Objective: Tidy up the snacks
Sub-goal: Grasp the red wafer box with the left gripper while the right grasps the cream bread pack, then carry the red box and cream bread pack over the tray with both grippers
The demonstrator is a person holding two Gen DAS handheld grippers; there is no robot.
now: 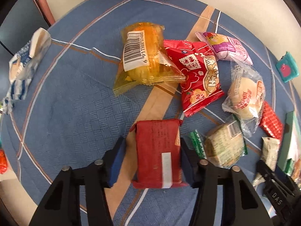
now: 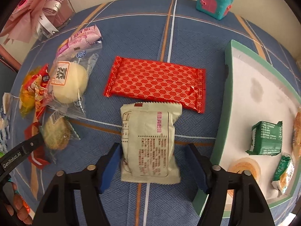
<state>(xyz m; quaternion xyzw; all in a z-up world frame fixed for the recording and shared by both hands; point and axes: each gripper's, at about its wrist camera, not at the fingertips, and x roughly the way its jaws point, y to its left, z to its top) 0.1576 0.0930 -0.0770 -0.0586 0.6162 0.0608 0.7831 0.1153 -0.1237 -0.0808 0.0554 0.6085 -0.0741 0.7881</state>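
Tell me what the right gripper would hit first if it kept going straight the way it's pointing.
The cream snack packet lying between the right gripper fingers; under it is the blue tablecloth. How much gap remains is hard to judge.

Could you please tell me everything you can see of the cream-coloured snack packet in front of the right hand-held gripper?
The cream-coloured snack packet is a puffy, matte pillow pack with zigzag-cut ends and red-brown printed text. It lies flat on the blue tablecloth, between the fingers of the right hand-held gripper; the left pad looks to touch it. Its far end meets the red patterned wrapper.
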